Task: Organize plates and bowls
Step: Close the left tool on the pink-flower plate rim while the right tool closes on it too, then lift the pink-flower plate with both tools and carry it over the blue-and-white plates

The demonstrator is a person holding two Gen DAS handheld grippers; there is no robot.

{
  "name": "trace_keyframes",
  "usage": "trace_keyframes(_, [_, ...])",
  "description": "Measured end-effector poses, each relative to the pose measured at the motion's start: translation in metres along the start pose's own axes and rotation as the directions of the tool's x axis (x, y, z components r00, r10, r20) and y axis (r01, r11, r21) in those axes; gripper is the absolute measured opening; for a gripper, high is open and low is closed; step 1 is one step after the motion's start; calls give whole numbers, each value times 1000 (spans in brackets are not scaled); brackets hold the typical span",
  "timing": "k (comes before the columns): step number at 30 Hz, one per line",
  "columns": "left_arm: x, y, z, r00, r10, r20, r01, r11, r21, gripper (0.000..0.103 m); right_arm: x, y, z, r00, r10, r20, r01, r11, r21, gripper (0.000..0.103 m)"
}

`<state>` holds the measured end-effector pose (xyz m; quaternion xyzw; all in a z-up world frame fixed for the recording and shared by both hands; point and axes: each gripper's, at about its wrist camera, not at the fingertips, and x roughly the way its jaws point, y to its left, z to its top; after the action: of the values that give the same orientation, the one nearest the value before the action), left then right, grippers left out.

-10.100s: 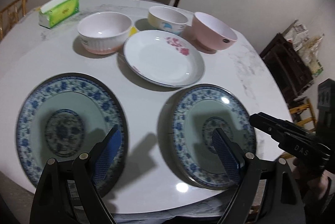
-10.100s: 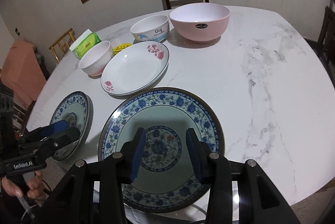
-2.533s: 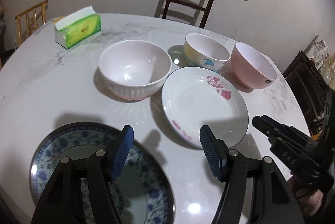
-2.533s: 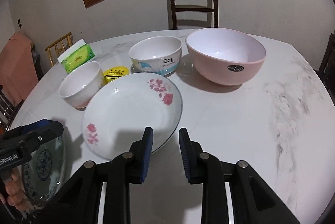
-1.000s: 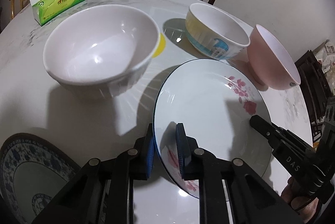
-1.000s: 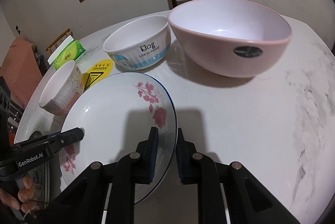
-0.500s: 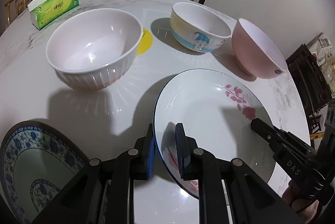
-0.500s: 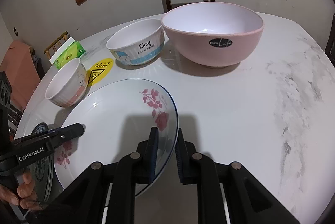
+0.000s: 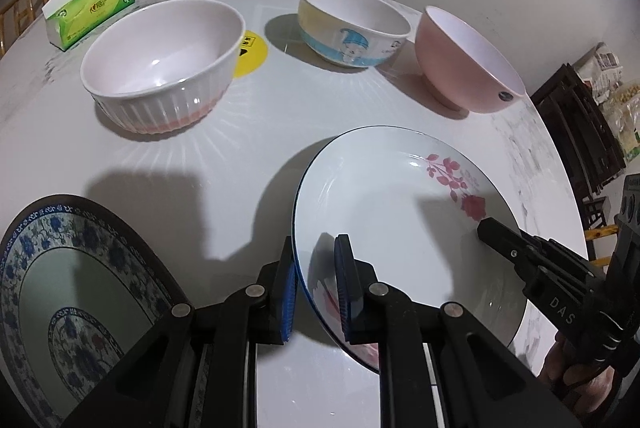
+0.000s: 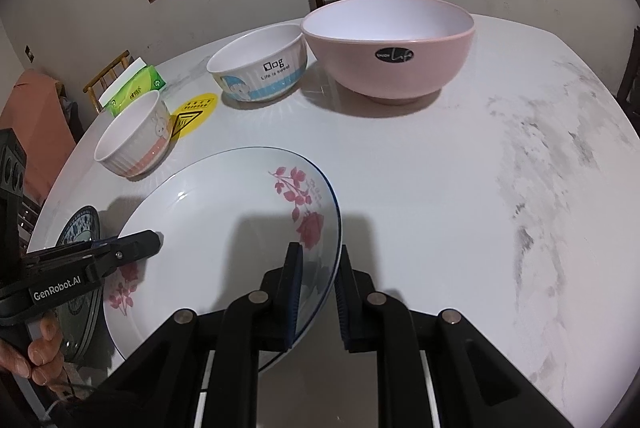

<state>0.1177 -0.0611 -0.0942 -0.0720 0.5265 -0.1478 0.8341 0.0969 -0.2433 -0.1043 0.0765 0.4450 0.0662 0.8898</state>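
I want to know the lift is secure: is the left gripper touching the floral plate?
Touching. In the left wrist view the left gripper has its jaws shut on the near rim of the floral plate, one pad on each face.

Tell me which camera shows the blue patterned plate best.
The left wrist view: the blue patterned plate lies large at lower left, floral rim and centre medallion readable. The right wrist view shows only a thin sliver beyond the left gripper.

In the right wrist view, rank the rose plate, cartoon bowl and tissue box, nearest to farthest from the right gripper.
1. Rose plate: its rim is clamped in the right gripper.
2. Cartoon bowl: ahead, slightly left, mid-table.
3. Tissue box: far left, at the table's back edge.
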Motion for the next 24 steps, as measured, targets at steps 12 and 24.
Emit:
trace_keyframes(12, [-23, -2, -3, 999, -1, 40, 0, 1000, 14, 14, -22, 9, -3, 999, 0, 39, 0, 1000, -15, 16])
trace_keyframes(24, [-60, 24, -15, 996, 19, 91, -16, 999, -33, 14, -37, 50, -1, 997, 24, 67, -19, 997, -70, 16])
